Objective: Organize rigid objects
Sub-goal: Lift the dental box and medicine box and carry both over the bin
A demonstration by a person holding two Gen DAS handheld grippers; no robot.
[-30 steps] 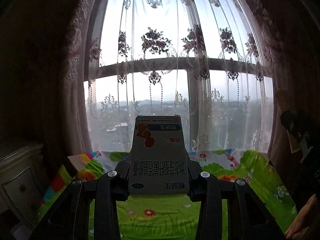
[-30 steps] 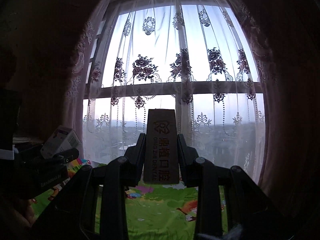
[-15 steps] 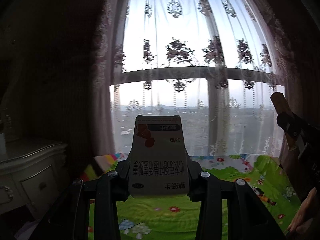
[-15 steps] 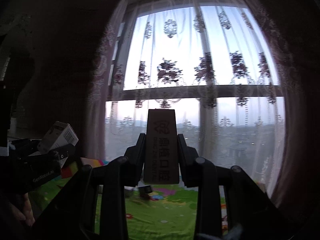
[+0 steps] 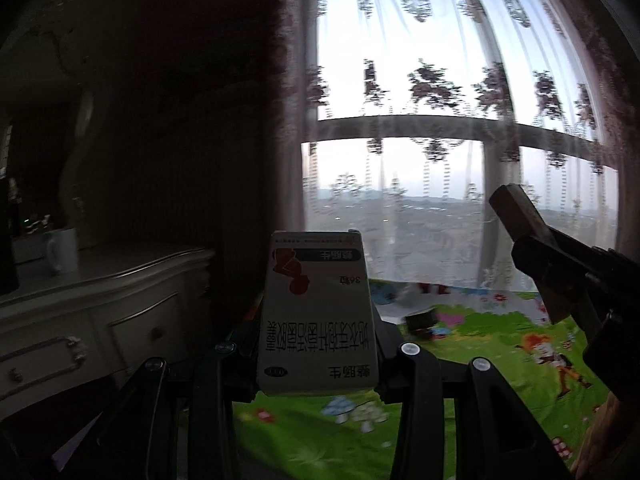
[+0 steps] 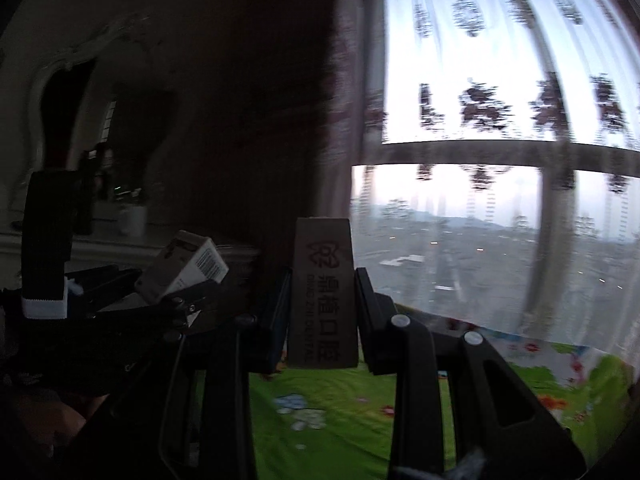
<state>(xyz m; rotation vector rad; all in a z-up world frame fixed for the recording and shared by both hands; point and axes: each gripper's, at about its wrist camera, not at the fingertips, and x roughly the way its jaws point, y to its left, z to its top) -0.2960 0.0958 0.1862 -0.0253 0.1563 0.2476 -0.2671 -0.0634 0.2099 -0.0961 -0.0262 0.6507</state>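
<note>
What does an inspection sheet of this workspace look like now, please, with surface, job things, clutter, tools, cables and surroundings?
Surface: green cartoon play mat, on the floor below the window.
Job's things: white medicine box, upright in the left tool; brown dental box, upright in the right tool.
Clutter: small dark object on the mat, too blurred to name.
Tools: left tool shut on the white medicine box; right tool shut on the brown dental box.
Cables: nothing seen.
Surroundings: white dresser with a white mug on top; lace curtain over a bright window; dark wall between them.
</note>
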